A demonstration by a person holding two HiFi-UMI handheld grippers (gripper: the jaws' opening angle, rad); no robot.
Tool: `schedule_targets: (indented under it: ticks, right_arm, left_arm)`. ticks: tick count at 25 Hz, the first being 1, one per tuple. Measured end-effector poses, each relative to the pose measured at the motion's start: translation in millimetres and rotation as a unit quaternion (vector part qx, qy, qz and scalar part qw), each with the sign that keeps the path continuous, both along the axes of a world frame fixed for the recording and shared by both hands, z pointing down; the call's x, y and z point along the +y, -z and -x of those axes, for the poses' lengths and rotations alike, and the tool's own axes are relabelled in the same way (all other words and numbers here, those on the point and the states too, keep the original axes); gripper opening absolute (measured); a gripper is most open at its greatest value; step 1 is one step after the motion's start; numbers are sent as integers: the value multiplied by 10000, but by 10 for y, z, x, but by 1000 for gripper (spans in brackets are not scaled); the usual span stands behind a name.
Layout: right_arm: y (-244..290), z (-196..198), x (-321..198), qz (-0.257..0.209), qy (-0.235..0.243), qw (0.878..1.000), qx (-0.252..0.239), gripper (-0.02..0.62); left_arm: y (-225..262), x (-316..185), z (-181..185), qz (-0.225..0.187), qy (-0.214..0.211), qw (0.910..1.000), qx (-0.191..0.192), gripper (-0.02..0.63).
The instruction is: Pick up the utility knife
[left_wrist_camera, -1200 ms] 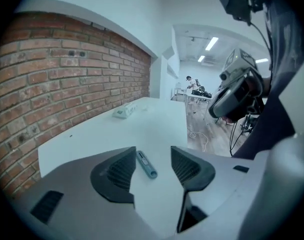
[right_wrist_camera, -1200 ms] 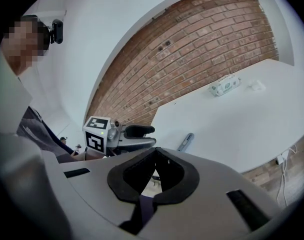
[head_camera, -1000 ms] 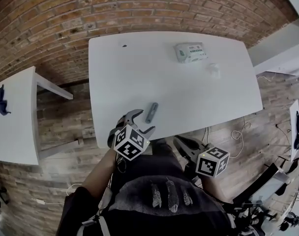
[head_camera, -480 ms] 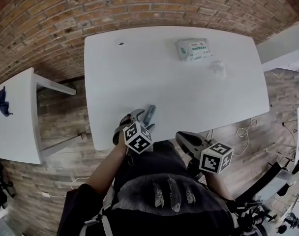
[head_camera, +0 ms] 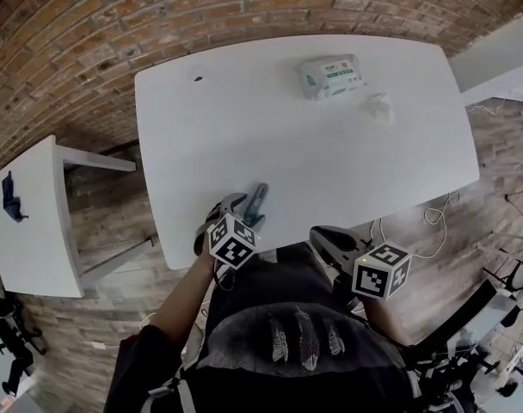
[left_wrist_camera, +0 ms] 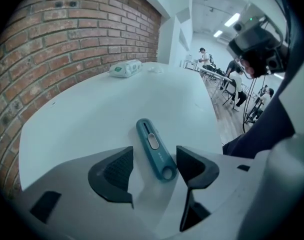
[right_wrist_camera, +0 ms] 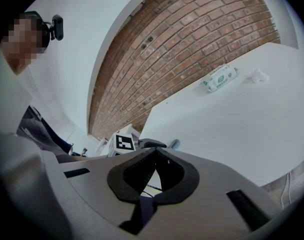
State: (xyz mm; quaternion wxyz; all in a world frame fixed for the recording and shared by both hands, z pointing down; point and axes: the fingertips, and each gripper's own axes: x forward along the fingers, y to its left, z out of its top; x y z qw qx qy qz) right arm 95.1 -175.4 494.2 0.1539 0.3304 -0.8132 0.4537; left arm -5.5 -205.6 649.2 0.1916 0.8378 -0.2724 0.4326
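The left gripper point(left_wrist_camera: 153, 159) is sitting low over the knife point(left_wrist_camera: 154, 146), which is lying flat on the table point(left_wrist_camera: 82, 119). The head view is mostly hiding that spot. The left gripper view is showing the knife's near end between the jaws with a gap on each side, and the jaws are wide but have just been closing in. The right gripper point(right_wrist_camera: 155, 153) is hanging off to the left one's right, past the table edge. Its own view is showing the jaws pressed together, nothing in them.

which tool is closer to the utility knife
Left. The left tool has the utility knife's near end between its jaws, which have just been closing. The right tool, shut, hangs off the table edge.
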Motion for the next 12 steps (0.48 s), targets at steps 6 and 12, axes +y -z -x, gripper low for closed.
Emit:
schedule_targets:
  ticks: [6,12]
  right_arm:
    - [-27,0,16,-3,-94,9999,-54,-2]
    - [-8,16,27,-75,-128,9999,-49,-2]
  left_arm:
    - [-8,-65,93,61,-131,9999,-18,137]
    - [11,-71,79,53,-168,9998,52,124]
